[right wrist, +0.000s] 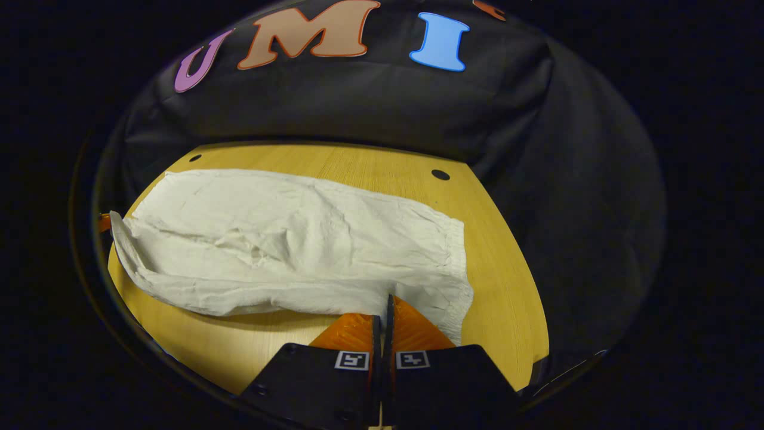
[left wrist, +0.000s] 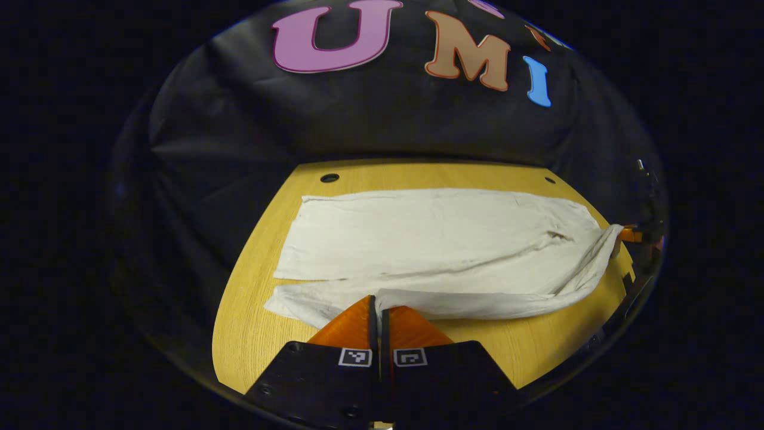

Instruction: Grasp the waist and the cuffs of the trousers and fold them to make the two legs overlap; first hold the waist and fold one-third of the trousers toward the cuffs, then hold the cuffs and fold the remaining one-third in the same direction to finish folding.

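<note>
Pinched in your left tongs, the near hem of the white trousers lifts off the wooden tabletop; your right tongs grip the near edge at the gathered waist. Thin bites may slip, or uneven pulls may skew the leg overlap.

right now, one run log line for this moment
stage: leg-over-leg fold | left gripper: shut on trousers cuff end | right gripper: shut on waist end, near edge | table: trousers lengthwise, near edge lifted
</note>
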